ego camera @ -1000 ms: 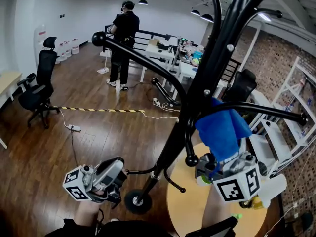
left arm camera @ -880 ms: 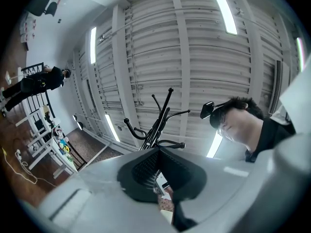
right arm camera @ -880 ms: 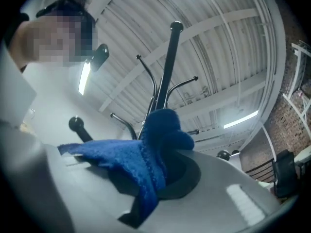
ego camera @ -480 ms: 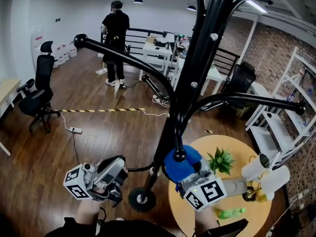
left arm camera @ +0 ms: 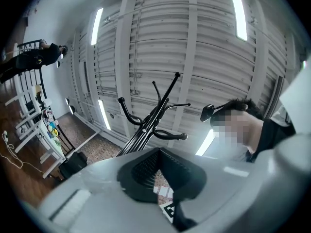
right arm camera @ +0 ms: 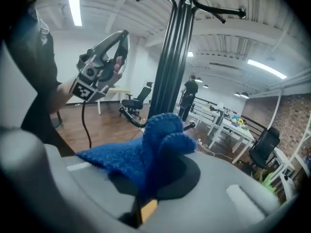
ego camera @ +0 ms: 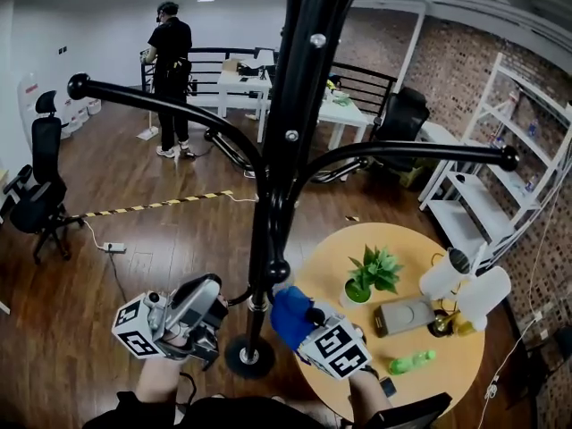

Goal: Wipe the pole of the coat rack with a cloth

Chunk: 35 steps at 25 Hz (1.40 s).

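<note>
Left gripper (ego camera: 211, 291) (left arm camera: 167, 181): low, left of the pole, placed as a second ago; jaws together, nothing between them.
Black metal coat-rack pole (ego camera: 277, 177) (right arm camera: 171, 67): upright, with a round black base (ego camera: 243, 357) on the wooden floor.
Blue knitted cloth (ego camera: 288, 315) (right arm camera: 156, 147): bunched at the pole's lower right side, just above the base; contact with the pole unclear. It was up by the hook arms a second ago and has come down in two steps.
Right gripper (ego camera: 302, 322) (right arm camera: 148, 191): jaws clamped on the cloth; lowered with it.
Round wooden table (ego camera: 465, 365): right of the pole, carrying a small green potted plant (ego camera: 368, 273).
</note>
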Available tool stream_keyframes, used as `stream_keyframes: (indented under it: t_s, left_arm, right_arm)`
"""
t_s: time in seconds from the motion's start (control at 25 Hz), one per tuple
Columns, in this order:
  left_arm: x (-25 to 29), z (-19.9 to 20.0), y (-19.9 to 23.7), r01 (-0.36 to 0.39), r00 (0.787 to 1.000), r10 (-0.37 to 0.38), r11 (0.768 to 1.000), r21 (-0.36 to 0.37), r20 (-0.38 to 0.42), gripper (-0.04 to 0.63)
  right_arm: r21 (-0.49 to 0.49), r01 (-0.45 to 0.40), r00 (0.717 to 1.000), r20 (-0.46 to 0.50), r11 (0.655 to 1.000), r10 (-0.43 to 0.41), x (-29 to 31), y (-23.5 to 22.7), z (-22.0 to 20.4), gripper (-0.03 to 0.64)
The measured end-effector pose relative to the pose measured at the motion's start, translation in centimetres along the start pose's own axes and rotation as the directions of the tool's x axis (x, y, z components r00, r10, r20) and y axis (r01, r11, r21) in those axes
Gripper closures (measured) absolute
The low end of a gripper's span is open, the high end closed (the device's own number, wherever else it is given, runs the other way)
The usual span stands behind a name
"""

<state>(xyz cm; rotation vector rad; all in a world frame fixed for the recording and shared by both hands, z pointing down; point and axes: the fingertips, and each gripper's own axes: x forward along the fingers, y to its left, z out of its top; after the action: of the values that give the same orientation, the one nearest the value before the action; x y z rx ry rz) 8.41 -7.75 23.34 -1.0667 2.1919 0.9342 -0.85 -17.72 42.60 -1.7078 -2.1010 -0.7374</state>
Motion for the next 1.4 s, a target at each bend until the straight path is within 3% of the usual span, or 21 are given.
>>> stream_keyframes:
  t_s: [0.2, 0.32, 0.44, 0.6, 0.68, 0.8, 1.08, 1.32, 1.4]
  left_arm:
    - [0.2, -0.5, 0.5, 0.003, 1.0, -0.003, 1.0, -0.016, 0.0, 0.595]
    - [-0.1, -0.7, 0.4, 0.0, 1.0, 0.0, 1.0, -0.016, -0.001, 0.595]
    - [-0.8, -0.2, 0.2, -0.011, 1.0, 0.011, 1.0, 0.0, 0.003, 0.595]
    - [-2.3, 1.1, -0.2, -0.043, 0.999, 0.042, 0.998, 0.045, 0.023, 0.595]
    - [-3.0, 1.5, -0.6, -0.065, 0.998, 0.063, 0.996, 0.069, 0.031, 0.595]
    - [-3.9, 2.3, -1.4, -0.079, 0.996, 0.075, 0.992, 0.095, 0.044, 0.595]
    - [-5.5, 4.0, -2.8, -0.103, 0.991, 0.091, 0.985, 0.14, 0.093, 0.595]
    - [-6.3, 5.1, -3.5, -0.101, 0.992, 0.088, 0.983, 0.156, 0.092, 0.595]
    - [-6.0, 5.1, -3.3, -0.093, 0.993, 0.081, 0.984, 0.155, 0.085, 0.595]
  right_arm:
    - [0.055, -0.044, 0.999, 0.004, 0.998, 0.044, -1.5, -0.2, -0.7, 0.597]
    - [0.019, -0.059, 0.998, 0.039, 0.998, 0.058, 0.0, 0.3, 0.0, 0.597]
    - [0.033, -0.079, 0.981, 0.18, 0.996, 0.072, 1.3, 0.4, 2.5, 0.597]
    - [0.096, -0.073, 0.935, 0.352, 0.993, 0.034, 0.3, -0.4, 7.3, 0.595]
    - [0.128, -0.112, 0.89, 0.455, 0.985, 0.042, -1.6, -0.3, 10.9, 0.595]
    - [0.116, -0.075, 0.798, 0.602, 0.99, -0.01, -5.2, -1.1, 17.3, 0.597]
    - [0.166, 0.024, 0.507, 0.848, 0.986, -0.155, -16.1, -6.3, 26.9, 0.597]
    - [0.151, 0.143, 0.368, 0.909, 0.978, -0.194, -22.9, -6.9, 30.3, 0.595]
    - [0.189, 0.179, 0.305, 0.923, 0.966, -0.237, -25.3, -7.5, 29.8, 0.595]
